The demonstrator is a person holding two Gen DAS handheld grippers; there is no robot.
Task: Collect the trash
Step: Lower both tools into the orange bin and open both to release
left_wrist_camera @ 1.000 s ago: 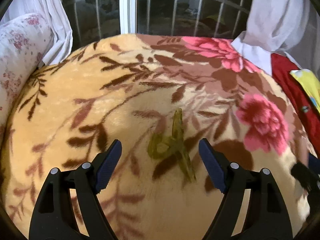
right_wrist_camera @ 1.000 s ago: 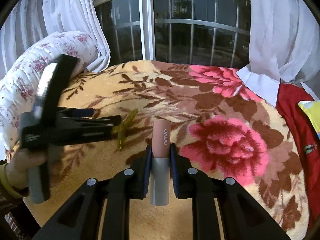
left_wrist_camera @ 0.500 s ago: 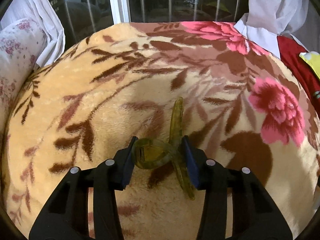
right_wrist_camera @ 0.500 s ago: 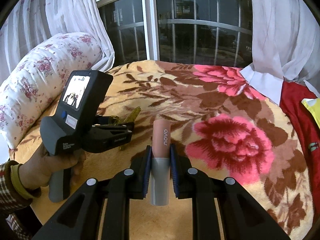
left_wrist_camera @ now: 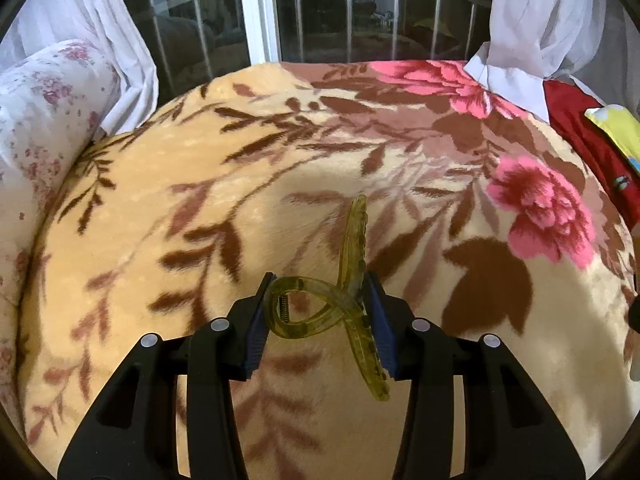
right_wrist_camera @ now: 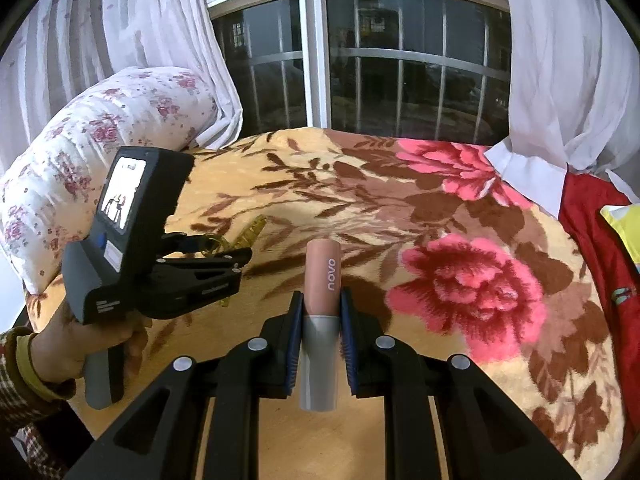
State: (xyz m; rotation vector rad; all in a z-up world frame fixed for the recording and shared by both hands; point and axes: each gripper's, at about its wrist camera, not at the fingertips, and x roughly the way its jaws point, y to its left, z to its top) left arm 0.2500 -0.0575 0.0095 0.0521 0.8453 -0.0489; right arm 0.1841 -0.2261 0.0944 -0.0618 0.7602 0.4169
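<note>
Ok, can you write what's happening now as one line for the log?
left gripper: shut on yellow hair claw clip | right gripper: shut on pink novo tube | both over floral blanket

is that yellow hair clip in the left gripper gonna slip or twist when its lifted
The hair clip looks like smooth, glossy plastic, so it could slip. The left gripper pinches only its looped handles while the long toothed arm sticks out past the pads, so it may pivot. It probably weighs little, being thin and translucent.

Rig appearance: black plastic, blue pads, silver screws.
Left hand-held gripper [left_wrist_camera: 318,316]: black arms, ribbed blue pads, round silver screws. Right hand-held gripper [right_wrist_camera: 320,338]: same build. Left unit has lit rear screen, white label, grey handle. Left hand [right_wrist_camera: 76,348]: bare skin, plaid cuff, yellow band.
</note>
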